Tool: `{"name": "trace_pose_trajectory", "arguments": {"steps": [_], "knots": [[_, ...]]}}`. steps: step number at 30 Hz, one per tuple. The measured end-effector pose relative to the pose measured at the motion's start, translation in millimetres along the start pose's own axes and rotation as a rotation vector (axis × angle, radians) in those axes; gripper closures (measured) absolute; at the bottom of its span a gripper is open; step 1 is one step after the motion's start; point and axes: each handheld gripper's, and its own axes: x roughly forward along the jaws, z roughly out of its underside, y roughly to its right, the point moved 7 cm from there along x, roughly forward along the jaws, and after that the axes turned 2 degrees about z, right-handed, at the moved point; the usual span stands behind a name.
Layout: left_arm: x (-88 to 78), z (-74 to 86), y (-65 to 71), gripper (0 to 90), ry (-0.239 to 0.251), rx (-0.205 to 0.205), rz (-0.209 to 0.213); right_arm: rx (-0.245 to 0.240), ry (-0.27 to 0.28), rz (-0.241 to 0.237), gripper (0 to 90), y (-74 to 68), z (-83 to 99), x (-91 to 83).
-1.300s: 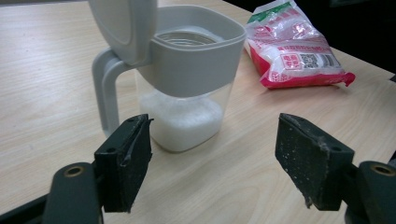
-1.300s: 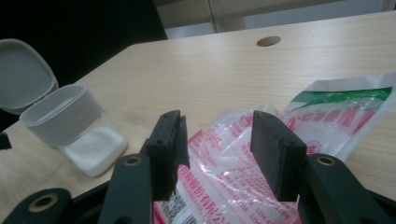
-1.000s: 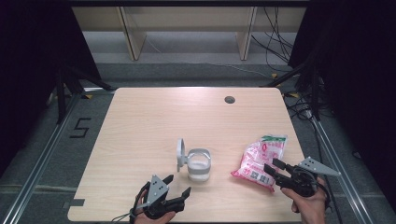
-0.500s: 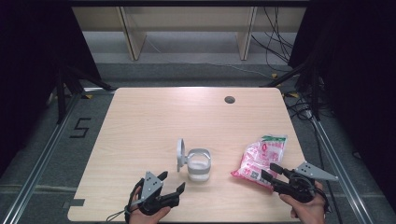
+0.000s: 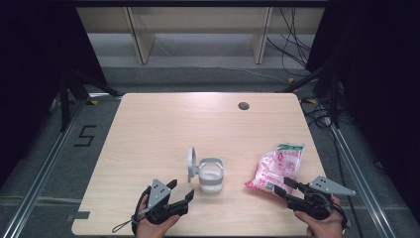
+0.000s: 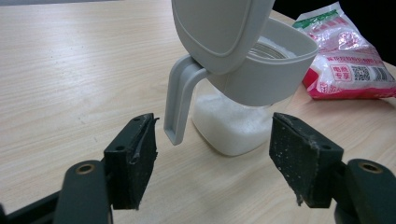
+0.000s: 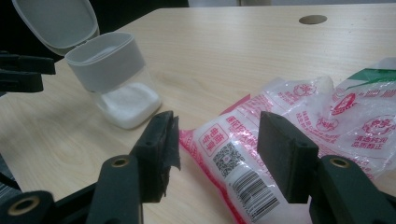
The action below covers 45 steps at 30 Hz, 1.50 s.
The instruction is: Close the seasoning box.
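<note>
Left claw (image 5: 181,192) has just narrowed slightly before the open-lidded, white-filled container (image 5: 210,174).

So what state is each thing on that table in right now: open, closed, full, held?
Clear plastic jar with grey collar: upright on the table, partly filled with white grains.
Grey hinged lid: flipped open, standing up.
Pink-and-white printed plastic bag: lying flat, looks sealed.
Left tool: open, jaws just narrowed slightly, either side of the jar, not touching.
Right tool: open, over the bag's near end, not gripping.
</note>
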Motion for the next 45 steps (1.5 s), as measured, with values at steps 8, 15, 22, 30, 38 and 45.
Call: {"name": "trace_pose_trajectory", "arguments": {"steps": [8, 15, 22, 30, 38, 45], "knots": [[1.3, -1.3, -8.3, 40.3, -0.027, 0.023, -0.028, 0.027, -0.017, -0.011, 46.6, -6.3, 3.5, -0.5], [3.8, -3.8, -17.1, 60.6, -0.050, 0.053, -0.030, 0.037, -0.029, -0.009, 46.6, -8.6, 5.5, -3.1], [2.6, -11.6, -22.7, 81.5, -0.021, 0.058, -0.027, 0.042, -0.030, -0.004, 46.6, -7.4, 6.7, -4.2], [4.8, -17.7, -23.3, 86.7, -0.013, 0.105, -0.018, 0.035, -0.025, -0.008, 46.7, -7.4, 6.5, -4.7], [6.5, -26.8, -18.2, 87.3, -0.004, 0.139, 0.011, 0.008, -0.009, -0.007, 46.6, -5.9, 6.2, -3.6], [4.3, -36.8, -21.0, 89.1, -0.003, 0.162, 0.012, 0.013, -0.009, -0.009, 45.2, -7.3, 6.2, -3.7]]}}
